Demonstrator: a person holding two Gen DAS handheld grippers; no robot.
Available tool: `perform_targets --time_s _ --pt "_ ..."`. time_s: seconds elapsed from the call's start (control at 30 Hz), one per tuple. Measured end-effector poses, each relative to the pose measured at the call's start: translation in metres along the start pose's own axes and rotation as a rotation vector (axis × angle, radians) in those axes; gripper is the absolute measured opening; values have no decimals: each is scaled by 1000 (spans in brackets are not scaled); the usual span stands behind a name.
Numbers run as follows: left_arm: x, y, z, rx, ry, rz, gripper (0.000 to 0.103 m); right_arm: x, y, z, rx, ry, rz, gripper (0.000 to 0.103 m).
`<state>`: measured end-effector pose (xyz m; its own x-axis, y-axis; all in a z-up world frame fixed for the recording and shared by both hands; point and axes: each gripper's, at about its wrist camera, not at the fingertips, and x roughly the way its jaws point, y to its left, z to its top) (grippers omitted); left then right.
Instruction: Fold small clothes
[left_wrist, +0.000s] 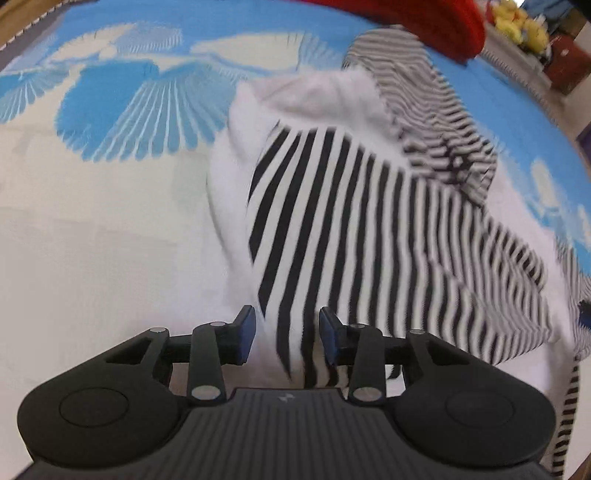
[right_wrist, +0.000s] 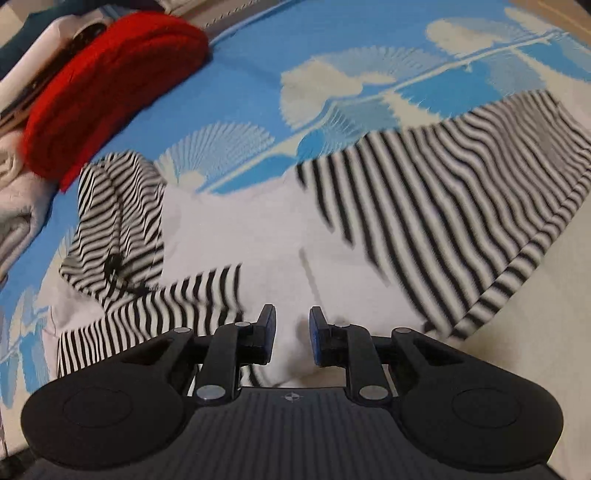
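Observation:
A small garment (left_wrist: 351, 221), white with black-and-white striped panels, lies spread and rumpled on a blue-and-cream patterned bedspread (left_wrist: 110, 110). My left gripper (left_wrist: 287, 334) hovers low over its near edge. Its blue pads stand apart, with striped cloth showing in the gap and no pad pressing on it. In the right wrist view the same garment (right_wrist: 258, 240) shows a white middle, a striped body part (right_wrist: 461, 203) on the right and a crumpled striped part (right_wrist: 118, 206) on the left. My right gripper (right_wrist: 292, 334) is over the white cloth, jaws narrowly open, nothing pinched.
A thick red cloth (right_wrist: 110, 81) lies at the bedspread's far edge, just beyond the striped part; it also shows as a red cloth (left_wrist: 424, 22) at the top of the left view. Pale folded fabrics (right_wrist: 14, 221) sit at the left. Yellow objects (left_wrist: 521, 26) stand off the bed.

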<state>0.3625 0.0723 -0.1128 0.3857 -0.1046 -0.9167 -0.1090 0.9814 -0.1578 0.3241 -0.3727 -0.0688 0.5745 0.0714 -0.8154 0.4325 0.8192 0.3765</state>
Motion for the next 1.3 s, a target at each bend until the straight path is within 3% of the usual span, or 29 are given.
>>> perform_targets --time_s 0.13,0.43,0.8,0.97,1.13,1.3 --pt "-13 -3 3 -13 -59 -9 42 -13 -18 16 21 -54 -19 20" --pt "-31 -52 -4 145 -156 23 45 -45 -74 48 48 -196 -100 21" --pt "-35 -71 -5 166 -183 1 45 -50 -206 68 218 -314 -202 21" --pt "-33 -72 -4 160 -180 -4 45 -37 -268 67 416 -317 -188 21" --pt "-31 -73 -3 158 -178 -8 45 -19 -286 63 492 -297 -141 21" --pt "-32 -70 -2 146 -178 -7 45 -6 -292 63 537 -282 -155 21"
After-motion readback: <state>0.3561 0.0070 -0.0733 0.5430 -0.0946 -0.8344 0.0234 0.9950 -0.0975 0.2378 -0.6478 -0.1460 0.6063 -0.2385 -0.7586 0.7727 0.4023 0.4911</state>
